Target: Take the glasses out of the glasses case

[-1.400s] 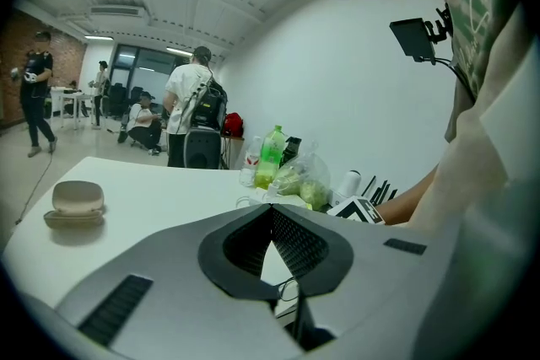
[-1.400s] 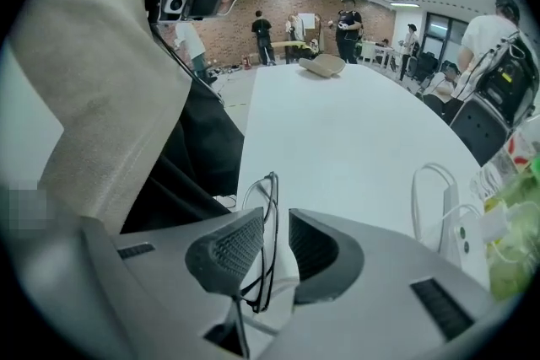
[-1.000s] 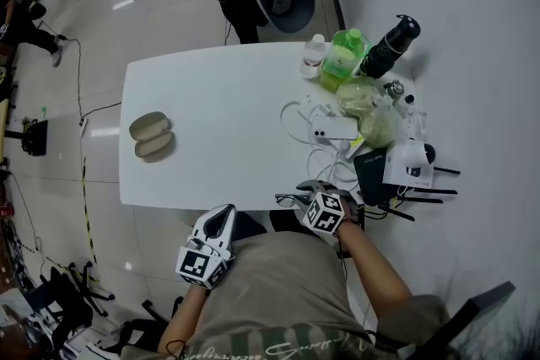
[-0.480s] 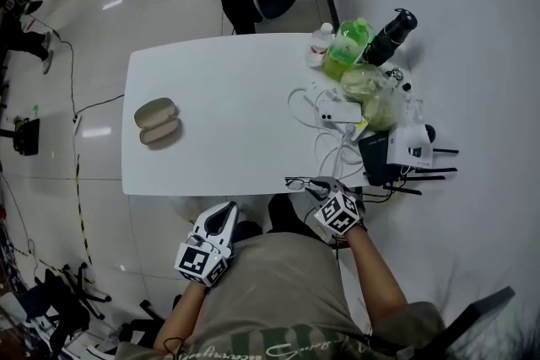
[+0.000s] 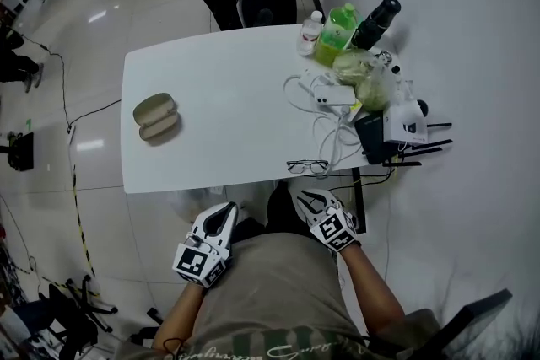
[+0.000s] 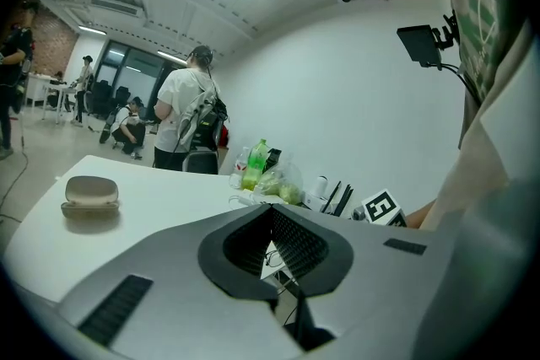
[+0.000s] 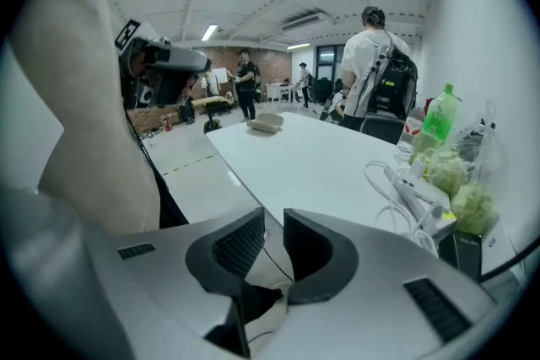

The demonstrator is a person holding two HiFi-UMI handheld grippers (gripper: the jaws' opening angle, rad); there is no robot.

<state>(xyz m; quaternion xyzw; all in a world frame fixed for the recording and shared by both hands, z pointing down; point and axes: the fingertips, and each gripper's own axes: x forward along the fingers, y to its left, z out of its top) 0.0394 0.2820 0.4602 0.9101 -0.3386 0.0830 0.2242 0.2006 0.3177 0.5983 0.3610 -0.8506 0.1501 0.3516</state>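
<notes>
Nearest, down against the body and short of the table (image 5: pixel 219 88) edge: left gripper (image 5: pixel 224 213), fingers (image 6: pixel 308 244) clenched tip to tip, gripping nothing. To its right, right gripper (image 5: pixel 307 198), fingers (image 7: pixel 232 247) released, parted by a narrow gap, nothing between.

Next, on the near edge of the table, just ahead of the right gripper and clear of it: glasses (image 5: pixel 307 167), flat on the white top, out of the case.

Further out and to the left, well apart from the glasses: glasses case (image 5: pixel 155 116), lying open, two beige halves side by side, insides too small to read.

Along the right side, near to far: white box (image 5: pixel 403 126), white power strip (image 5: pixel 332 94) trailing white cables, clear plastic bag (image 5: pixel 364 80) holding something pale green, then green bottle (image 5: pixel 333 36) and dark flask (image 5: pixel 375 23) at the far corner.

Shown only from the head: glasses, case and both grippers in one layout. Shown only along the fingers: how they stand. In the left gripper view, a side-on look at the case, plus the right gripper's marker cube (image 6: pixel 384 208). In the right gripper view, the case at the far end of the table and a standing person with a backpack (image 7: pixel 375 80) beyond it.
</notes>
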